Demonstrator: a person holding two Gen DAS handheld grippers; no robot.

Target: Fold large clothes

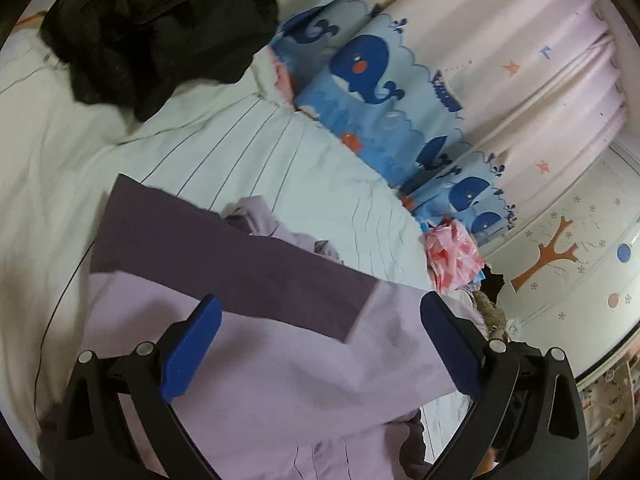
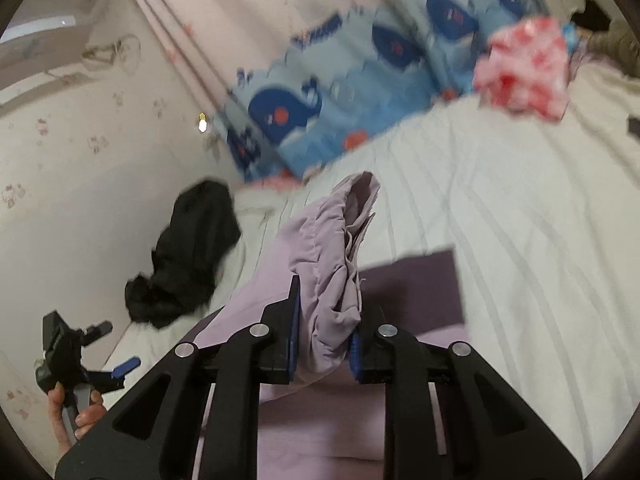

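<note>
lilac garment (image 2: 320,280) is the thing being worked on, spread over the white striped bed sheet (image 1: 280,152) w/ a dark purple panel (image 1: 224,256) lying across it. right gripper (image 2: 324,332) is clenched on a bunched-up fold of that lilac fabric, blue pads squeezing it from both sides, and the pinched bit sticks up past the fingertips, clear of the sheet. left gripper (image 1: 320,336) is released, jaws spread wide w/ nothing between them, hovering just above the lilac cloth right by the near edge of the purple panel. in the right wrist view you can also see the left gripper (image 2: 120,372) off to the side of the garment, held in a hand (image 2: 80,416), same deal, fingers apart.

other stuff relative to the garment: black clothing heap (image 1: 156,36) sits well apart from it on the sheet, by the wall. whale-print curtain (image 1: 368,76) hangs along the far side of the bed. pink and white crumpled bundle (image 1: 452,256) is at the bed edge by the curtain, near the garment's far end. right wrist view is a bit motion-blurred tbh.
</note>
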